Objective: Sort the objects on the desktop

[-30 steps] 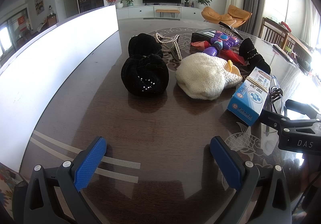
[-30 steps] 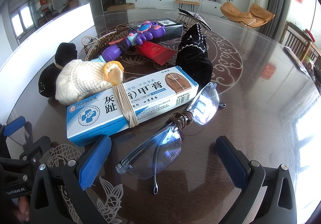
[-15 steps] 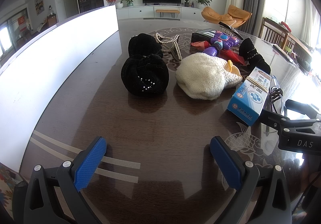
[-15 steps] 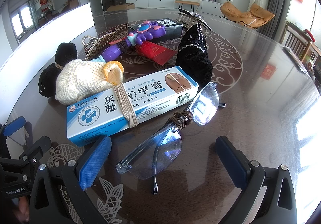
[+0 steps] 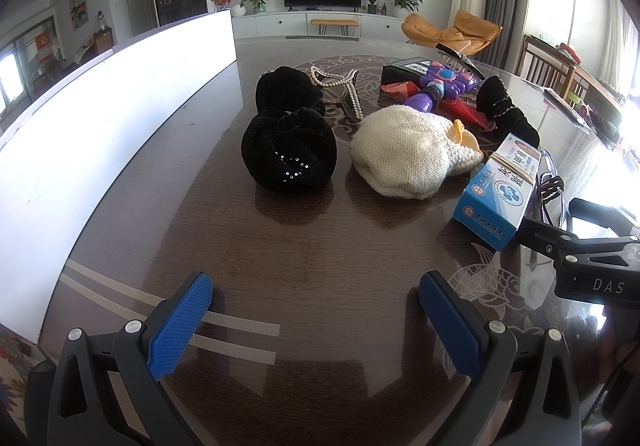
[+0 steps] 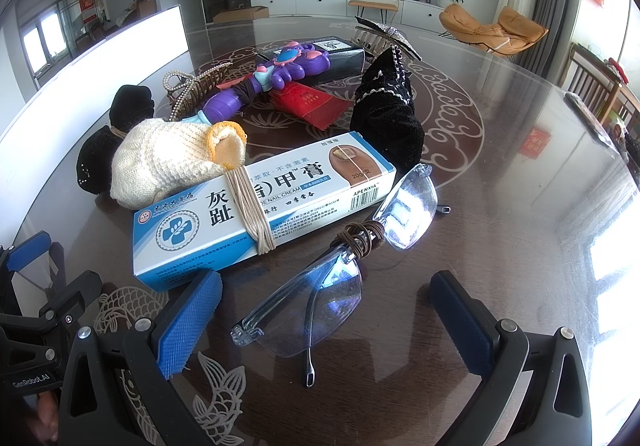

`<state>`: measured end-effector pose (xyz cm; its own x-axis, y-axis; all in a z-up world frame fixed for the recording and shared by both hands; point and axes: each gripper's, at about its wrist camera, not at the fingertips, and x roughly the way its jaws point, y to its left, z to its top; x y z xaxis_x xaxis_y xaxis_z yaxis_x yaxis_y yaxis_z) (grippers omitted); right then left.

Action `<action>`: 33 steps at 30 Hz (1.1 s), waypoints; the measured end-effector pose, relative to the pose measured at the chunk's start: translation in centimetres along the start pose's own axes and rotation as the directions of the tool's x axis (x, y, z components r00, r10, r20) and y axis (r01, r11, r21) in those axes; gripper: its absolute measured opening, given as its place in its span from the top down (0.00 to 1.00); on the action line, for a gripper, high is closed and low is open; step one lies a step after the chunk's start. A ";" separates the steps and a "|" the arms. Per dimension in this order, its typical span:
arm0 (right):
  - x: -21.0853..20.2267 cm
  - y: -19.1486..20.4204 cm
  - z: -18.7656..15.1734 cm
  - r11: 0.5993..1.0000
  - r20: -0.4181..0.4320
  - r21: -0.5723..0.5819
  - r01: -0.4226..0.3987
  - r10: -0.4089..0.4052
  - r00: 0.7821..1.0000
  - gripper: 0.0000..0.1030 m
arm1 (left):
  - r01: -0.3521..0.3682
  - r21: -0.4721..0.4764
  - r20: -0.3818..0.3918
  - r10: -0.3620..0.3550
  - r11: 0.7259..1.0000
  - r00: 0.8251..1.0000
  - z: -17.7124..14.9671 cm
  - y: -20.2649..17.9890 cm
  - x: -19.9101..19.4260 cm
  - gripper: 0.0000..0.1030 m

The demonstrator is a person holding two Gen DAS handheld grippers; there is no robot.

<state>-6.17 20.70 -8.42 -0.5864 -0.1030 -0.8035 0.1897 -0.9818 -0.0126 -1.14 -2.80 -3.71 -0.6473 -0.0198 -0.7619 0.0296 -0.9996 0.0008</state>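
Table (image 5: 304, 270), dark and glossy under glass, carries everything; white board (image 5: 120, 86) runs along its left edge. Nothing sorted yet, by my reading. Black velvet bundle (image 5: 289, 150) sits beside cream knitted hat (image 5: 404, 152), both well ahead of left gripper (image 5: 316, 320), whose jaws stand wide apart and empty over bare tabletop. Blue nail-cream box (image 6: 264, 206), banded with elastic, lies against the hat. Right gripper (image 6: 326, 326) likewise spread wide, empty, its blue pads (image 6: 188, 322) flanking the glasses (image 6: 332, 266), which lie just beside the box with a brown hair tie wound round the bridge. Risks, as judgement: rimless lenses are thin and slick, so a pinch on the glass could skate or chip; closing low may scrape the tabletop; left pad sits near the box corner and could nudge it. Behind: purple toy (image 6: 276, 76), red packet (image 6: 308, 104), second black velvet piece (image 6: 386, 114), pearl hair clip (image 5: 340, 86), black box (image 6: 340, 54); these crowd the far side, not the approach.
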 end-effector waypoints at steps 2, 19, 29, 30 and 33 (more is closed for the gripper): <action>0.0 0.0 0.0 1.000 0.000 0.000 0.000 0.000 1.000 0.00 | 0.000 0.000 0.000 0.000 1.000 1.000 0.0 0.0 0.0 0.00; 0.0 0.0 0.0 1.000 0.000 0.000 0.000 0.000 1.000 0.00 | 0.021 0.008 -0.033 -0.021 1.000 0.999 0.5 3.5 0.1 0.00; 0.0 0.0 0.0 1.000 0.001 0.000 0.000 0.000 1.000 0.00 | 0.080 -0.052 -0.115 -0.086 0.995 0.990 3.2 4.1 1.8 0.00; 0.0 0.0 0.0 1.000 0.001 0.000 0.000 0.000 1.000 0.00 | 0.108 -0.087 -0.121 -0.118 0.990 0.986 4.1 4.6 2.1 0.00; 0.0 0.0 0.0 1.000 0.001 0.000 0.000 0.000 1.000 0.00 | 0.164 -0.221 -0.091 -0.188 0.961 0.978 6.7 6.6 3.3 0.00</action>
<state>-6.17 20.72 -8.44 -0.5869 -0.1034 -0.8030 0.1902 -0.9817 -0.0126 -8.15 -9.63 -1.88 -0.5692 0.1707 -0.8043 0.0905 -0.9592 -0.2677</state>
